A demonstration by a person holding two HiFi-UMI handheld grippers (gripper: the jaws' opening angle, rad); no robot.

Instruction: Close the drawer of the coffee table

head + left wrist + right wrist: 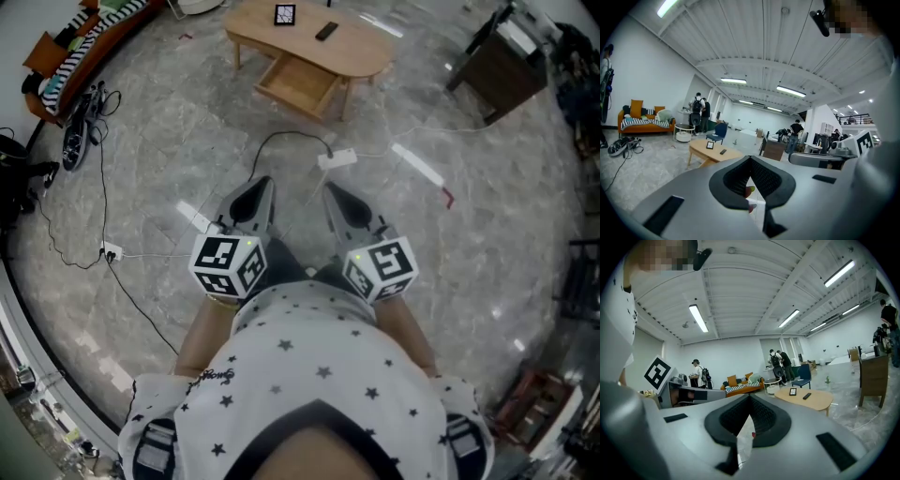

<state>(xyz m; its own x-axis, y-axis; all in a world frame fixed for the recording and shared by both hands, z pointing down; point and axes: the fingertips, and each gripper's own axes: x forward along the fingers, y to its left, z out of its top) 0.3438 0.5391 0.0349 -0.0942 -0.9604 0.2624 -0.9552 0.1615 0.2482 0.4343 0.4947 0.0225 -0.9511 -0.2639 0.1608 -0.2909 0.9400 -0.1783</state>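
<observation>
Task not yet begun, by our judgement. Drawer (298,84) stands pulled out from table (361,49), on side facing us, well apart from both grippers. We hold left gripper (262,184) and right gripper (331,191) side by side near body, aimed toward table. Both clenched, jaws together, nothing between them. Left to do: walk up, set closed tips on drawer front, push until flush. Power strip (337,158) lies on floor between us and table.

My head camera looks steeply down on left claw (261,189) and right claw (334,195); their cameras face forward, all sharing the table (309,37) far ahead.
</observation>
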